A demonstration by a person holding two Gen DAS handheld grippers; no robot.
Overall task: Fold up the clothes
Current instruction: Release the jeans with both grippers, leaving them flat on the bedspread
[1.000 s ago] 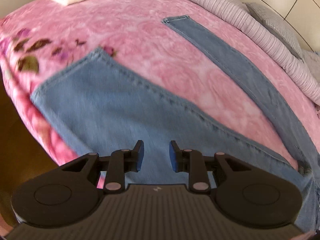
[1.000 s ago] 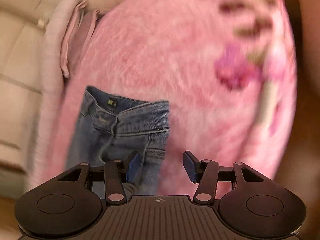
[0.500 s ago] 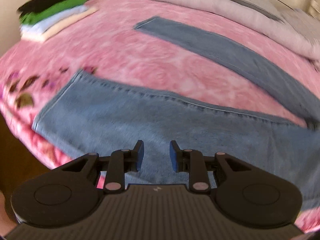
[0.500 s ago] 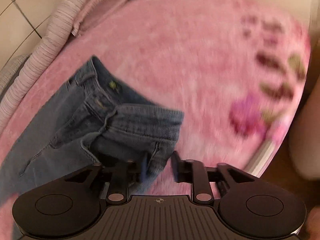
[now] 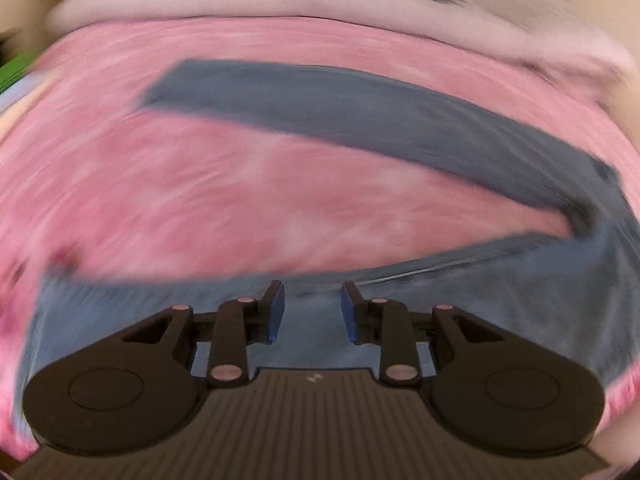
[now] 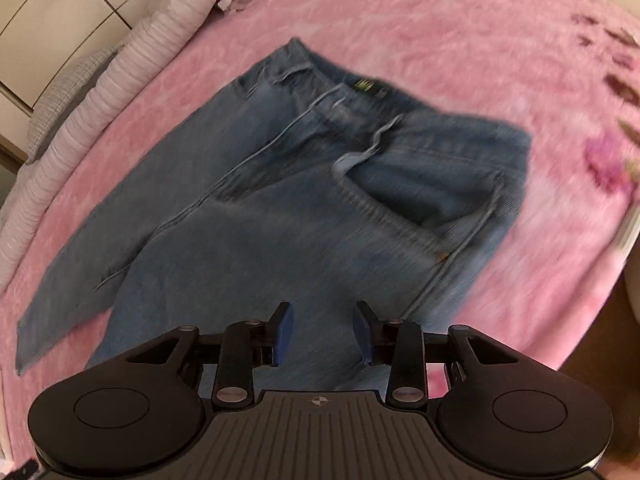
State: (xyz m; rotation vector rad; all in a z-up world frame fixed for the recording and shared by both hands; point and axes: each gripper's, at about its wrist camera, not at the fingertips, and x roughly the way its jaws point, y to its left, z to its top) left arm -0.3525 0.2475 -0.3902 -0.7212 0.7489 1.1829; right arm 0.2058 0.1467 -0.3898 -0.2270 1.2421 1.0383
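- On the right wrist view I see the jeans (image 6: pixel 280 216) spread flat on the pink blanket (image 6: pixel 440 40) of the bed, waistband at the far end and the fly and a front pocket facing up.
- My right hand-held gripper (image 6: pixel 323 334) hangs over the near thigh area of the denim, its blue pads parted with a clear gap and nothing between them.
- The left wrist view is heavily blurred. I can make out the two legs splayed apart: one leg (image 5: pixel 360 120) runs across the far part of the blanket, the other lies just under my left hand-held gripper (image 5: pixel 313 312).
- The left jaws also stand apart, empty, above the near leg.
- A pale striped quilt (image 6: pixel 120 80) is bunched along the far edge of the bed.
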